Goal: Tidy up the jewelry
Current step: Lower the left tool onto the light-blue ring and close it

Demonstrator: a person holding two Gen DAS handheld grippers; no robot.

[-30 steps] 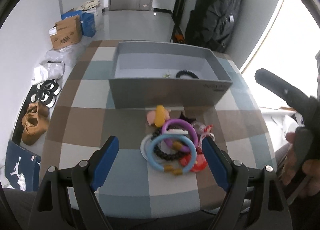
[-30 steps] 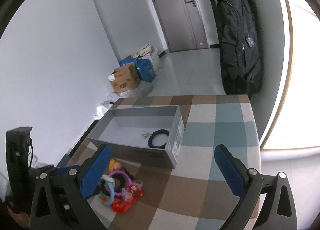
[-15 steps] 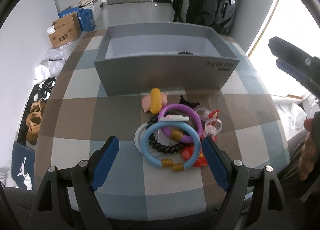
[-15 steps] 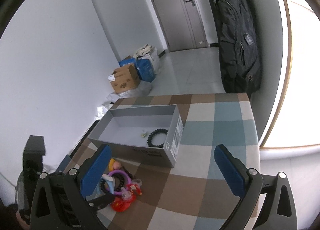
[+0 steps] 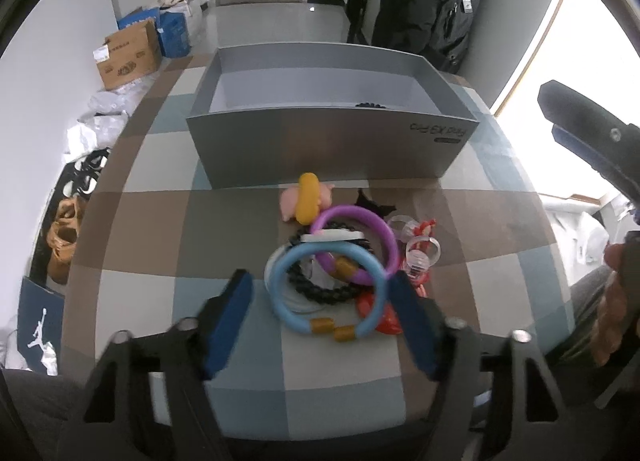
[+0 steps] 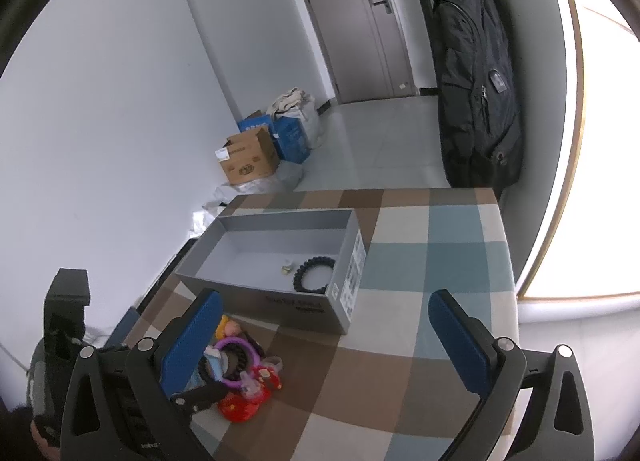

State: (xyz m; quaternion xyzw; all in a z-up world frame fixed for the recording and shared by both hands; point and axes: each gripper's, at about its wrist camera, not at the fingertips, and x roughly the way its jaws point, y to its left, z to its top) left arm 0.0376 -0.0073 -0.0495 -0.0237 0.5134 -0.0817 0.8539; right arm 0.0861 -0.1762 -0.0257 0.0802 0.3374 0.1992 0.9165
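Observation:
A pile of jewelry lies on the checked table in front of a grey box (image 5: 332, 145). On top are a light blue bangle (image 5: 289, 304), a purple bangle (image 5: 390, 236) and a black bead bracelet (image 5: 320, 293). My left gripper (image 5: 320, 309) is open, low over the table, its blue fingers on either side of the blue bangle. My right gripper (image 6: 324, 341) is open and empty, held high at the right. The box (image 6: 340, 285) holds a black bead bracelet (image 6: 313, 274) and a small earring (image 6: 286, 269).
A pink and yellow toy clip (image 5: 306, 199), clear rings (image 5: 420, 257) and red charms (image 5: 384, 317) lie in the pile. A black backpack (image 6: 476, 81) hangs by the far wall. Cardboard boxes (image 6: 252, 157) and shoes (image 5: 64, 237) are on the floor to the left.
My left gripper has moved forward and down onto the pile, and its fingers have narrowed around the blue bangle. The right gripper has barely moved.

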